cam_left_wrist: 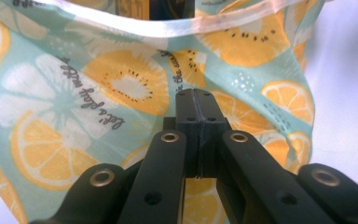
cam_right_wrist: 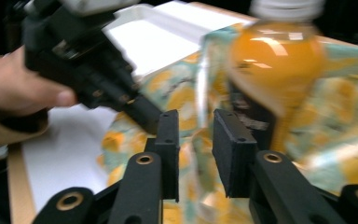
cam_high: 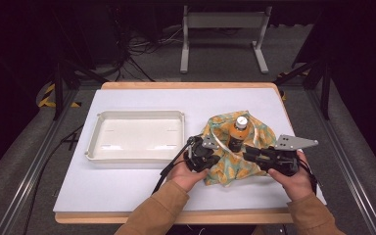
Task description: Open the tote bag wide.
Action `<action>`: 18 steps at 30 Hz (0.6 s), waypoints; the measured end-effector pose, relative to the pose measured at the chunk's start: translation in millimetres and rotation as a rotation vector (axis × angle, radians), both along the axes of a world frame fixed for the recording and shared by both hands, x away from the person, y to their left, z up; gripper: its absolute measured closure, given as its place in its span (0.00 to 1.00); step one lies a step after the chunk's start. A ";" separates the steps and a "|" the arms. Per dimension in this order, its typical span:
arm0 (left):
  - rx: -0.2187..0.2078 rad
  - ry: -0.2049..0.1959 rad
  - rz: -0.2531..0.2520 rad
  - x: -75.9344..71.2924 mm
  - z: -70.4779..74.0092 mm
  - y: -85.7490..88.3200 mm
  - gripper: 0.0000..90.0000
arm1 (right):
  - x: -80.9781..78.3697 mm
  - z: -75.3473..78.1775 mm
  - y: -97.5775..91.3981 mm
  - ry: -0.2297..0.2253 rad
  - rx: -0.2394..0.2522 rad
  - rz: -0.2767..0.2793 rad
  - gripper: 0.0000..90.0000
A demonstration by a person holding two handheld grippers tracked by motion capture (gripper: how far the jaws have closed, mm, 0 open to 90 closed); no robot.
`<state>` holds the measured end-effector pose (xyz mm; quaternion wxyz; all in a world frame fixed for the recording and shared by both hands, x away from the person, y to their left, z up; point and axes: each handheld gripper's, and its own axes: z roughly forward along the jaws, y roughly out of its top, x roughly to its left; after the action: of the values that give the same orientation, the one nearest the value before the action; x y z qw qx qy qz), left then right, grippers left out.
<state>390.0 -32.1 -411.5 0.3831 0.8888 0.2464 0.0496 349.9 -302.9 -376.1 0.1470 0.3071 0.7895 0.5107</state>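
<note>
High view: a white table top (cam_high: 127, 191) carries a white rectangular tray (cam_high: 136, 136) on its left half. The tray interior is bare white plastic with nothing lying in it.

Right of the tray, just beside it, sits a fabric bag (cam_high: 235, 164) printed with orange slices on pale teal. An orange bottle (cam_high: 238, 133) with a pale cap stands upright within the bag's folds, cap and upper body rising above the cloth. Contents appear as an orange liquid; the fill level cannot be read.

Left gripper (cam_high: 203, 155): at the bag's left edge, between tray and bottle. In the left gripper view its jaws are pressed together with the printed cloth (cam_left_wrist: 121, 88) directly behind them; whether a fold is actually pinched cannot be told. The bag's white hem (cam_left_wrist: 177, 29) runs across the top of that view.

Right gripper (cam_high: 254, 156): at the bag's right side, pointing left toward the bottle. In the right gripper view its jaws stand apart, with a ridge of cloth in the gap and the bottle (cam_right_wrist: 275, 70) just beyond the right jaw. That view is motion-blurred. The tray (cam_right_wrist: 168, 32) shows behind.
</note>
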 end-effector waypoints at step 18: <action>0.015 0.025 0.014 0.5 -6.4 5.6 1.00 | 30.9 -41.5 -23.3 0.080 -0.127 -0.162 0.69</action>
<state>390.5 -26.6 -417.9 0.3732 0.8904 0.2571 0.0431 380.7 -326.2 -417.5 0.1754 0.3799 0.7981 0.4335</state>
